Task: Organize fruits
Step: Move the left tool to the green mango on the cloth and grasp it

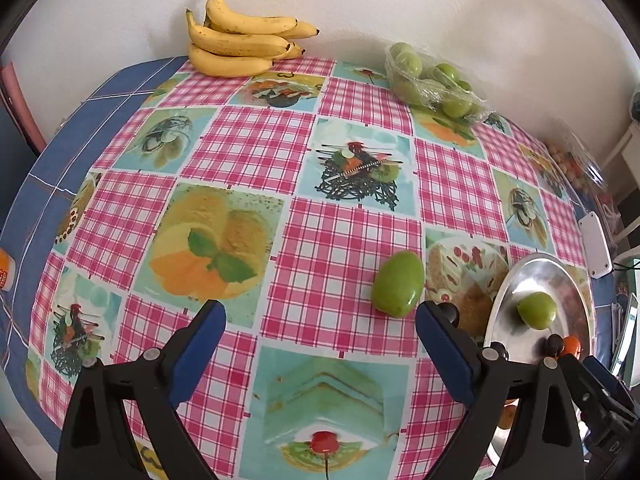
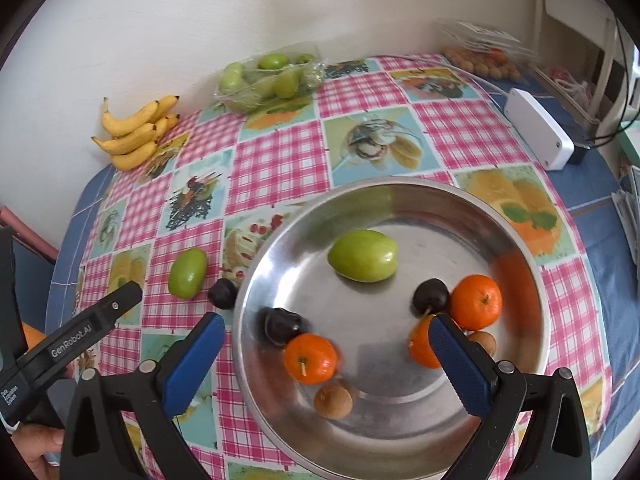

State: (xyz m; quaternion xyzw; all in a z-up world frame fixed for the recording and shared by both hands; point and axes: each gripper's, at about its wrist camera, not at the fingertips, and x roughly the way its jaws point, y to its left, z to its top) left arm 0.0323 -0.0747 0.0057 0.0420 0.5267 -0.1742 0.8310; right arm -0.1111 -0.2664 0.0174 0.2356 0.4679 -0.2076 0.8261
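Blue ribbed pads line the black plastic fingers of both tools. The left tool (image 1: 318, 322) is spread wide with nothing between its fingers; it hangs over the counter (image 1: 248, 148), which is covered by a glossy oilcloth of pink gingham squares and printed dessert panels. A smooth, oval green fruit (image 1: 398, 289) lies on the cloth just ahead of the left tool's right finger, apart from it.

The right tool (image 2: 326, 334) is likewise wide open and empty, poised over a round, shallow steel plate (image 2: 520, 236) with a polished, reflective surface. Plate contents:
- one green oval fruit (image 2: 363, 255), near the centre;
- three glossy tangerines (image 2: 310, 358), one partly hidden behind the right finger;
- two dark, shiny plums (image 2: 430, 296);
- two small, rough tan fruits (image 2: 333, 401), round.

A third plum (image 2: 222, 294) sits on the cloth, touching or nearly touching the plate's left rim. The green fruit on the cloth lies just left of it.

Against the white wall at the far edge of the counter rest a bunch of curved yellow bananas (image 1: 240, 42) and, well to their right, a clear crinkled plastic pack (image 1: 434, 80) of more green fruits. A white rectangular box (image 2: 538, 134) with rounded corners lies at the right edge.
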